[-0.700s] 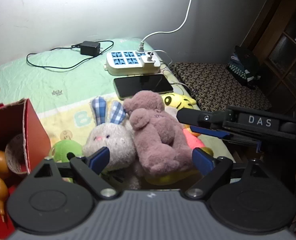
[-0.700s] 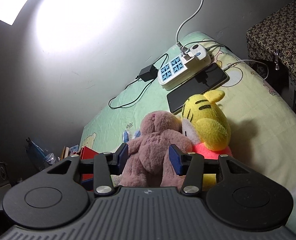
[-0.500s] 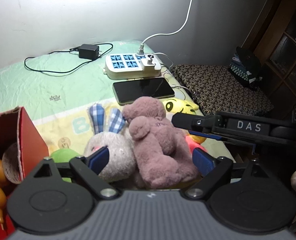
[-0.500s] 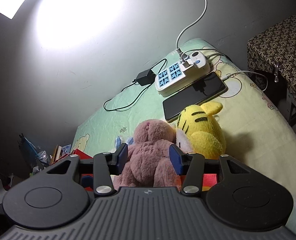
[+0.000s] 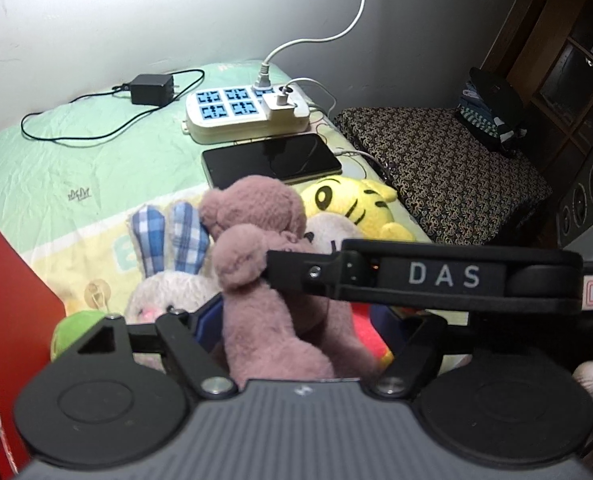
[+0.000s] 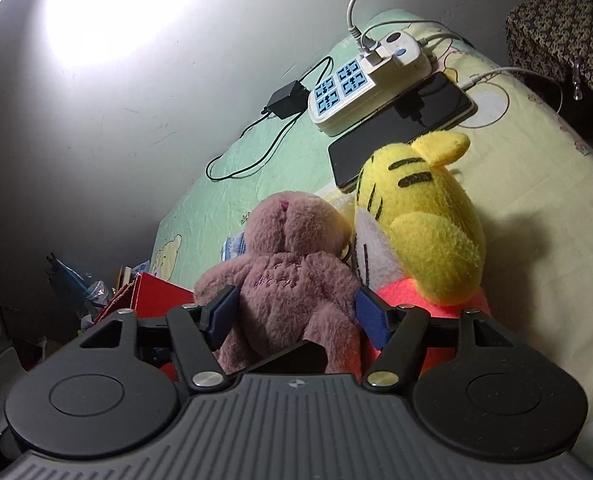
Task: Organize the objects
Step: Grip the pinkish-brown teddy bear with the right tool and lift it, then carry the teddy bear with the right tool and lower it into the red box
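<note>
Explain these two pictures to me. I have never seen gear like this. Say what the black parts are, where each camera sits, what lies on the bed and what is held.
No robot here: a person holds a pair of hand-held tongs in each hand, and each pair carries a wide-angle camera looking along its two fingers. One picture looks over the left tongs, the other over the right tongs. The black bar marked DAS in the left view is the right tongs seen from the side.

On the bed sheet lie a phone, a power strip, a black charger, a yellow tiger toy and a grey rabbit toy. A red box stands at the left.

The right tongs appear to pinch the mauve teddy bear. The left tongs straddle it, but their grip is unclear.
</note>
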A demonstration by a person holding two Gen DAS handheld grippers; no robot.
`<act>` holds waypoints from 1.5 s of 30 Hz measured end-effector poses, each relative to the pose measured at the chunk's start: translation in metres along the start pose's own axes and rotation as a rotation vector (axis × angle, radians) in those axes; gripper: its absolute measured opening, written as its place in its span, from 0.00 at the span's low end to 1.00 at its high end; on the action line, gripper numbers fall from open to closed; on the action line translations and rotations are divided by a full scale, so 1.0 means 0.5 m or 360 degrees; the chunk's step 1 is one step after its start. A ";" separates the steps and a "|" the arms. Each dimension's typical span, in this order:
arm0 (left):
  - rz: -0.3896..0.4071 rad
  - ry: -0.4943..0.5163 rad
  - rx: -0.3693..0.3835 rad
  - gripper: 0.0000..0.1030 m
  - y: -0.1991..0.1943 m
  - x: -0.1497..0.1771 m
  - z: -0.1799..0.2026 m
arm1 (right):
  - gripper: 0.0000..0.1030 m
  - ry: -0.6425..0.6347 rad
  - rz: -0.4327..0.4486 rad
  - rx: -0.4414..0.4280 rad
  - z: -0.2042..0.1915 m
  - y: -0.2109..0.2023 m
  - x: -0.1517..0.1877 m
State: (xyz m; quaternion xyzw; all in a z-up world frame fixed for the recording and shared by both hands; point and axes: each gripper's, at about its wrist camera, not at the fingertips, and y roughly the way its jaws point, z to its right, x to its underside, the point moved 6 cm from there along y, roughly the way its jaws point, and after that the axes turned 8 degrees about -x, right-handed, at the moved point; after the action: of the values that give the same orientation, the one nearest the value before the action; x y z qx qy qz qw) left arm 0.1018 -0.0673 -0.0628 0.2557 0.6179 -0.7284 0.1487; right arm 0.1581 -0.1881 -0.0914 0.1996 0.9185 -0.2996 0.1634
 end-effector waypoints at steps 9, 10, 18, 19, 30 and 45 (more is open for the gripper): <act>0.0080 0.0033 -0.0060 0.64 -0.036 0.002 0.000 | 0.52 -0.0001 -0.0018 -0.0126 -0.027 -0.022 0.012; 0.0096 0.0033 -0.0059 0.64 -0.044 0.002 0.000 | 0.52 -0.0004 -0.0014 -0.0137 -0.031 -0.025 0.014; 0.0192 -0.0032 -0.0004 0.64 -0.114 0.011 -0.007 | 0.50 -0.0119 0.0020 -0.0199 -0.090 -0.062 0.021; 0.0209 -0.0037 -0.0001 0.64 -0.125 0.014 -0.007 | 0.50 -0.0142 0.0027 -0.0201 -0.098 -0.067 0.022; 0.0438 -0.0071 -0.0054 0.64 -0.249 0.039 -0.030 | 0.50 -0.0299 0.0077 -0.0314 -0.198 -0.100 0.049; 0.0586 -0.0244 -0.0272 0.64 -0.370 0.089 -0.229 | 0.50 -0.0477 -0.0038 -0.0528 -0.376 0.030 0.119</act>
State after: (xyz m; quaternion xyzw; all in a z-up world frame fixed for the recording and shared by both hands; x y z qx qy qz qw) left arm -0.0119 0.0842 0.0529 0.2947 0.6072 -0.6512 0.3470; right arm 0.0796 -0.0454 0.0204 0.1122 0.9230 -0.1726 0.3252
